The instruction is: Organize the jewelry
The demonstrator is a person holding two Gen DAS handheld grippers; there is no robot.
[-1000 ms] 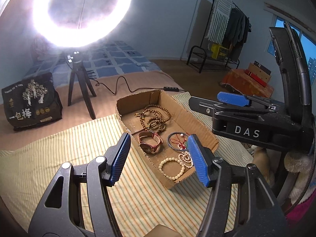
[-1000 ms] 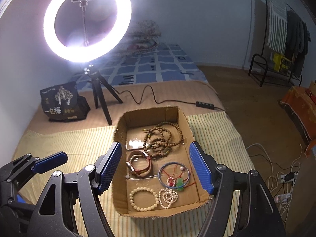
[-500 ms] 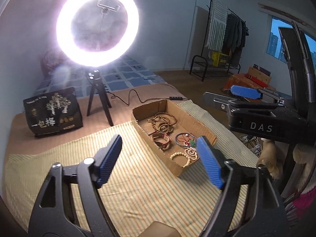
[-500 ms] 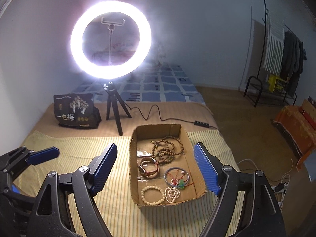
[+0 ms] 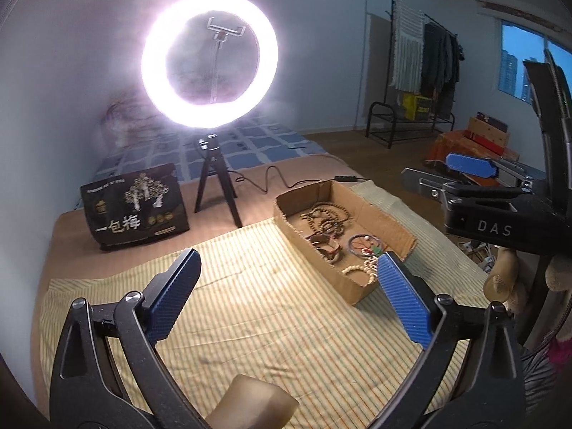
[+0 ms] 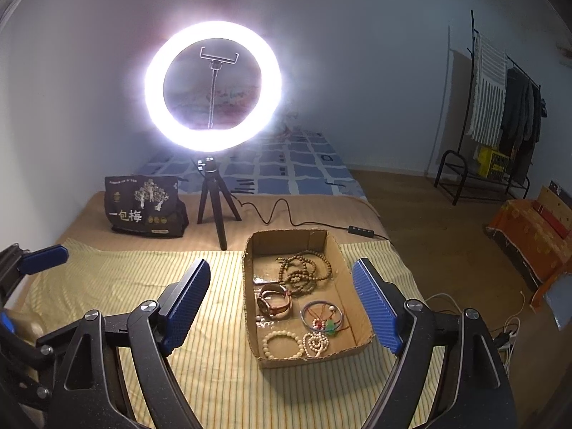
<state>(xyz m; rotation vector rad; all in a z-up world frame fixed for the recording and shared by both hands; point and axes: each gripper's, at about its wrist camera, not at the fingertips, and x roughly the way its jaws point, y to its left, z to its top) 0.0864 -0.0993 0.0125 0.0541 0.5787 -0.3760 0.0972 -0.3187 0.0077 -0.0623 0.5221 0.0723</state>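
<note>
a shallow cardboard tray (image 6: pixel 357 284) sits on a striped yellow cloth (image 6: pixel 143 279) spread over a bed, holding the jewelry. inside it, a tangle of dark wooden bead strands (image 6: pixel 302 268) lies at the far end; a brown-strapped watch (image 6: pixel 273 298) rests in the middle on the left, with a blue bangle (image 6: pixel 321 312) strung with red cord and a green charm beside it on the right. at the near end, a cream bead bracelet (image 6: pixel 282 343) lies just beside a smaller coil of pale beads (image 6: pixel 316 342).

both claws hover above the cloth, released and holding nothing. the right claw (image 6: pixel 284 304) is spread wide, its blue pads framing the tray from above. the left claw (image 5: pixel 286 300) hangs over bare cloth to the tray's left, its right pad overlapping the tray's near corner in the left wrist view.

behind the tray, a lit ring light (image 6: pixel 212 85) stands on a small black tripod (image 6: pixel 214 203), its cable trailing across the bed. a black printed bag (image 6: pixel 144 205) rests left of the tripod. a clothes rack (image 6: pixel 500 114) stands by the far wall.
</note>
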